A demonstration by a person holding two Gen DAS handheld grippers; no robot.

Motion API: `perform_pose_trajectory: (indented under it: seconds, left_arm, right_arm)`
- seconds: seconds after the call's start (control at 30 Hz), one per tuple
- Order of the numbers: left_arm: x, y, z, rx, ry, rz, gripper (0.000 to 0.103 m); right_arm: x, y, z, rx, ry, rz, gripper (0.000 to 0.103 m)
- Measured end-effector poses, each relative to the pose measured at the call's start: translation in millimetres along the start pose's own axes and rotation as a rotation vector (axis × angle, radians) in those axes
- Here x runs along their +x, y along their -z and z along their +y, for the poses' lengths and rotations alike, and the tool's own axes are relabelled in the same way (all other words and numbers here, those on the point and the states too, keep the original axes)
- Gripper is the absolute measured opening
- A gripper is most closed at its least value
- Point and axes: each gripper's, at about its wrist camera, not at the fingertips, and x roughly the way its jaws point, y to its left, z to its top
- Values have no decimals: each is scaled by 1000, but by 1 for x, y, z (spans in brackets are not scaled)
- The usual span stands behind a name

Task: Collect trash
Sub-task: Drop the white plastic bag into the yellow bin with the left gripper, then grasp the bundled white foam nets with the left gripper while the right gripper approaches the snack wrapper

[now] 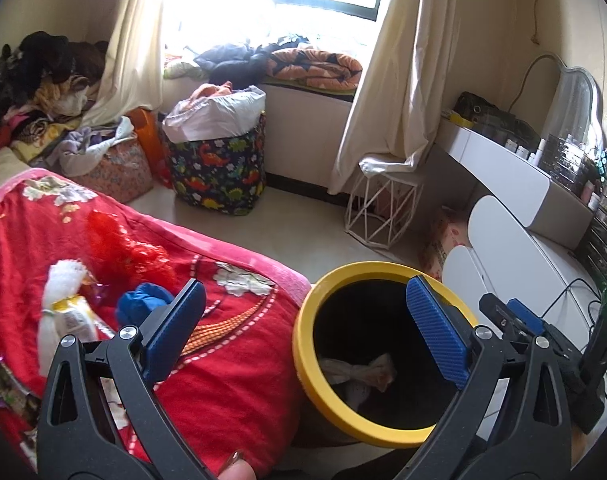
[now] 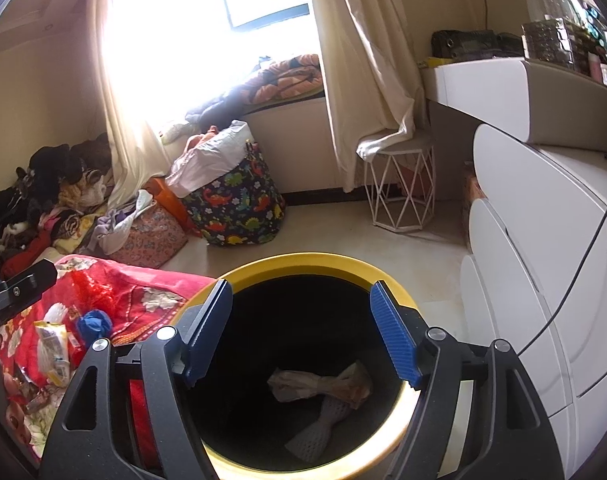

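From the left wrist we see our left gripper point(image 1: 309, 332) spread wide and empty, its right finger over the yellow-rimmed bin point(image 1: 383, 354) beside the bed point(image 1: 231, 360). A blue wad point(image 1: 141, 306) and wrappers point(image 1: 73, 318) lie on the bed, left.

From the right wrist, our right gripper point(image 2: 303, 334) hangs open and empty above the bin point(image 2: 323, 264), crumpled paper point(image 2: 319, 386) at its bottom.

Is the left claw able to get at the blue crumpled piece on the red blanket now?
Probably yes. The left claw is open and empty, and the blue crumpled piece lies uncovered on the red blanket beside its left finger.
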Motion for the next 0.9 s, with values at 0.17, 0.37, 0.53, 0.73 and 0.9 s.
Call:
perform_pose_trajectory:
  seconds: [0.17,0.37,0.53,0.73,0.9]
  left_arm:
    - [-13,0,10,-8,-23,-23,92]
    - [-25,0,21,-21,-48,-46,92]
    - [-36,0,32,-30,-74,-73,92]
    - [-47,2,50,-57,-100,-90,92]
    - [-54,3,69,-89,-126,-94,92]
  right_arm:
    - [-6,-3,11,-10,-28,-10,71]
    - [-12,-4,25,-26,-54,-20,73]
    - [-14,-3,37,-44,-75,-14,74]
    - [-16,2,61,-90,-115,-1,74]
    - [-15,6,82,-122,-160,21,74]
